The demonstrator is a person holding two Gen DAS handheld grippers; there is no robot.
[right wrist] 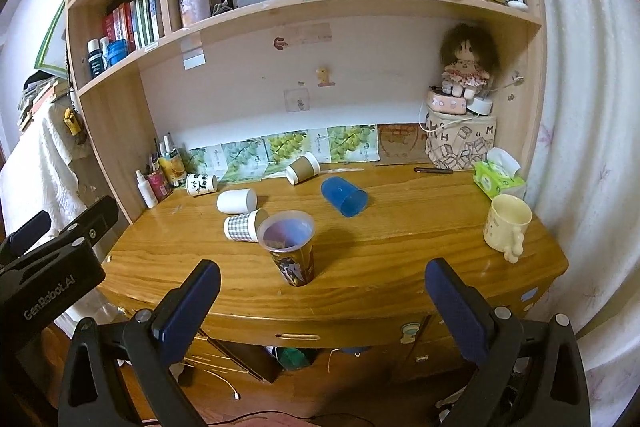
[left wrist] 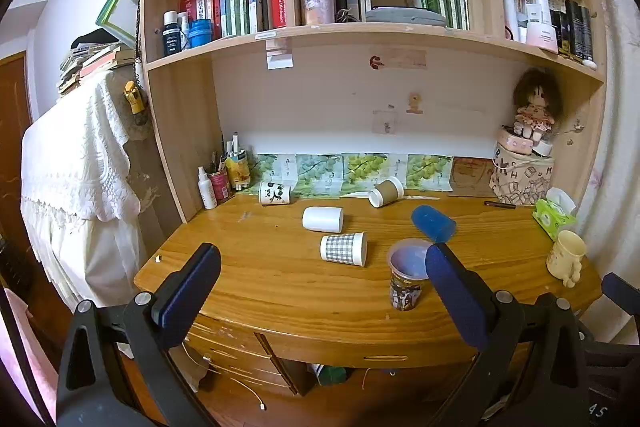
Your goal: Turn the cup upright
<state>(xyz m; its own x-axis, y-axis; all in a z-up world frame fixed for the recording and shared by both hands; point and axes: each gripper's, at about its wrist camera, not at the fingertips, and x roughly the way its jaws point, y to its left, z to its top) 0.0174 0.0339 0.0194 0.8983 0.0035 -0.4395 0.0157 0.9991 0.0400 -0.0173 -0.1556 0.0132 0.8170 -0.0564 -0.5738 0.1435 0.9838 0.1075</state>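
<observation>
Fingers (right wrist: 208,291) of both grippers spread wide, empty; blue cup (right wrist: 345,197) lies tipped well beyond them.

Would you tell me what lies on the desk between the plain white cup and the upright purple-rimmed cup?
The checked cup lies on its side between the white cup and the purple-rimmed cup; the right wrist view shows this best.
</observation>
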